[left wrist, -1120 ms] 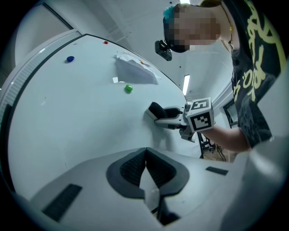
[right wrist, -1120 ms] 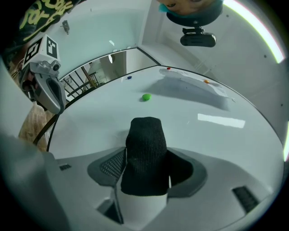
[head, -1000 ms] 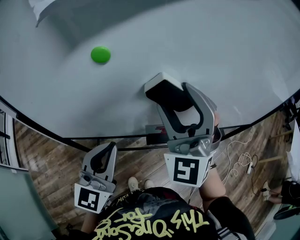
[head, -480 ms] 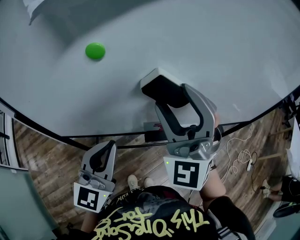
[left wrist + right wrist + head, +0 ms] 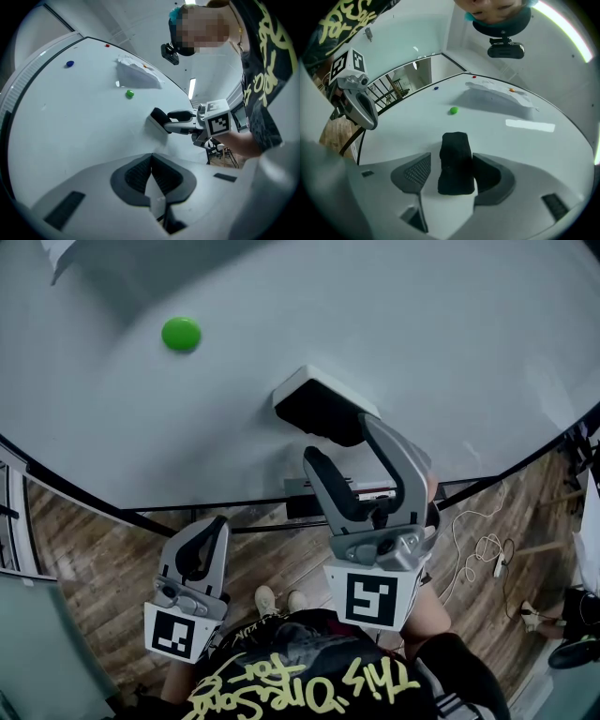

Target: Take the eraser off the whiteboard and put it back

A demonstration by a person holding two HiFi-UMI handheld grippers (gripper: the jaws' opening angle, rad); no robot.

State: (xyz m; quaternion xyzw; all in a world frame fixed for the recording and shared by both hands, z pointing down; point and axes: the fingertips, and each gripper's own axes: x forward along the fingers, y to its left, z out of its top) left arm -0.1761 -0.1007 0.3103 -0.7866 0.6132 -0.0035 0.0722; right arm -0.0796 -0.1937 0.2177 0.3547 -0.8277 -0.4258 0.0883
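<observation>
what the views keep back

in the head view the near end of the eraser [image 5: 323, 409] is covered by the right tool [image 5: 342, 440], so contact there cannot be read. the whiteboard [image 5: 450, 352] runs off the top and both sides, and the crumpled paper [image 5: 58, 254] is clipped at the top left corner. in the left gripper view a blue dot [image 5: 70, 63] and a red dot [image 5: 107, 45] are too small to identify.
</observation>
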